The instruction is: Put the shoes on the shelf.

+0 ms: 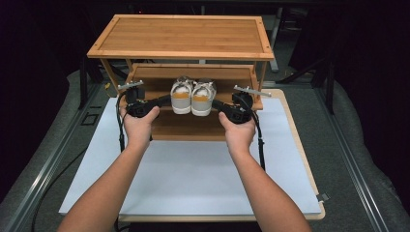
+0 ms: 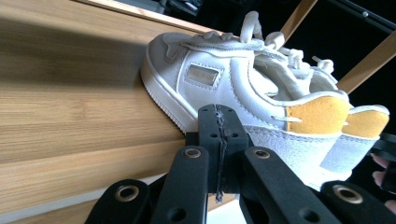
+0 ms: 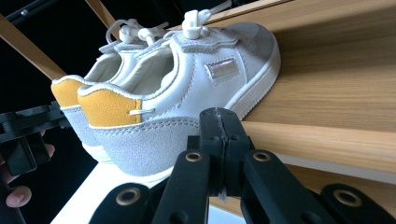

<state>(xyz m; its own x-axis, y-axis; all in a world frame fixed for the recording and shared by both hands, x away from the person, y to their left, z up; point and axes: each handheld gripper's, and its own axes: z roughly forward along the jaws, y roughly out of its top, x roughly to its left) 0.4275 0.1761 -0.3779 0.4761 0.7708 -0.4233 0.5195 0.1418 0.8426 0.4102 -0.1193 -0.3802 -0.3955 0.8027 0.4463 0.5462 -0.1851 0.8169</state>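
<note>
Surface: a white mat (image 1: 193, 179) lies on a light wooden tabletop (image 1: 303, 159) with a pale rim; grey floor and dark surroundings lie around it.
Room: dim and black beyond the table, with metal rails running along the floor on both sides.
Rack: a bamboo shoe rack (image 1: 181, 36) stands at the far end of the mat, its flat slatted top framed by a raised edge, slanted legs below, grain running lengthwise.
Shoes: a pair of small white sneakers (image 1: 192, 96) sits on the rack's middle shelf, heels toward the person, side by side and touching.
Shoe materials: smooth white uppers, grey suede heel bands, mustard-yellow heel tabs, white ribbed rubber soles, thick white laces, a small metallic badge on the side.
Left gripper (image 1: 164, 100): black, jaws clenched together with nothing between them, tips just beside the left sneaker's (image 2: 243, 88) outer side.
Right gripper (image 1: 216, 103): black, jaws pressed together on nothing, tips just beside the right sneaker's (image 3: 187, 88) outer side.
Hands: each bare hand wraps its gripper's body, cables trailing down over the mat.
</note>
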